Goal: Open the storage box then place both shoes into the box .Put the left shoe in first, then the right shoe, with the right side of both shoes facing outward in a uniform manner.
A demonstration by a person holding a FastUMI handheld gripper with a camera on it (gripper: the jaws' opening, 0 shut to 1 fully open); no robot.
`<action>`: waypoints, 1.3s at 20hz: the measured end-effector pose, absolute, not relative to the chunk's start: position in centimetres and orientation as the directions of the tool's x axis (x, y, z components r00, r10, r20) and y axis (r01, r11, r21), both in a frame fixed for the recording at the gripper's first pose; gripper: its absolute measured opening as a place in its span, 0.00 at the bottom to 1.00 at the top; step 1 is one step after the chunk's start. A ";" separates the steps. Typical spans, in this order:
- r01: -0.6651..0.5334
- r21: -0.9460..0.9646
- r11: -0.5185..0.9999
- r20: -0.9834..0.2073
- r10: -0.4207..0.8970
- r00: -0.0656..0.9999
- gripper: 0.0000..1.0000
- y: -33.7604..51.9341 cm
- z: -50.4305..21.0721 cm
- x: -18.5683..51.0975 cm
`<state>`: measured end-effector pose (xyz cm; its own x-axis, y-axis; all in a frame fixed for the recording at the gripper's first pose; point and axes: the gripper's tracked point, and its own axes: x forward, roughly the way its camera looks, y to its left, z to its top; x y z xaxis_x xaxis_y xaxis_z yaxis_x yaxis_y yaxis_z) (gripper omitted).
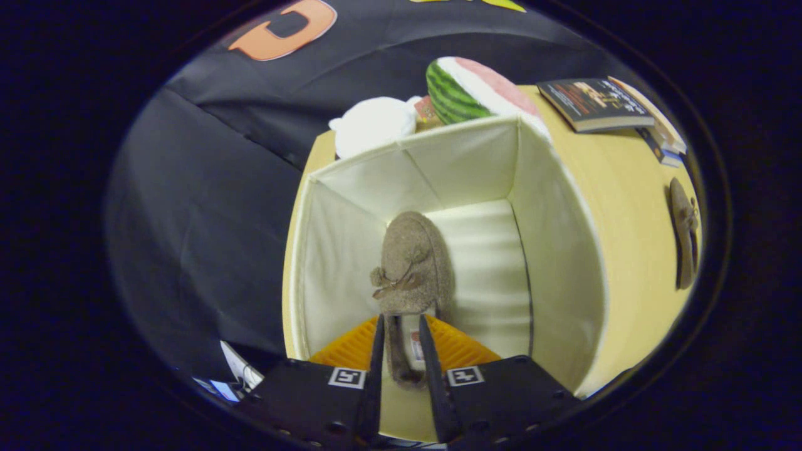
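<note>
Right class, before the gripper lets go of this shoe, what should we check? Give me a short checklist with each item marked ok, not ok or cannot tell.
1. Box open: ok, no lid over it.
2. Gripper holding shoe at the heel: ok, both fingers press on it.
3. Shoe inside the box walls: ok, toe pointing to the far wall.
4. Shoe resting on the box floor: cannot tell.
5. Room left beside it for the second shoe, lying on the table: ok.
6. Held shoe is the left one: cannot tell.
</note>
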<state>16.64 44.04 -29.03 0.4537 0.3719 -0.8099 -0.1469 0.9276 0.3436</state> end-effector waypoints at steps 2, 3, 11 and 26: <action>-0.212 0.320 0.923 -0.783 0.384 0.490 0.57 43.1 -26.6 16.2; -0.245 0.307 0.920 -0.769 0.392 0.506 0.65 42.5 -25.3 15.9; -0.376 0.278 0.884 -0.646 0.462 0.607 0.96 32.7 -16.6 14.9; -0.066 0.047 0.997 -0.757 0.078 0.649 0.96 -3.8 -25.6 21.8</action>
<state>21.76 -3.77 -25.61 0.6490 0.0784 -0.7567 -0.0656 0.9967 0.0470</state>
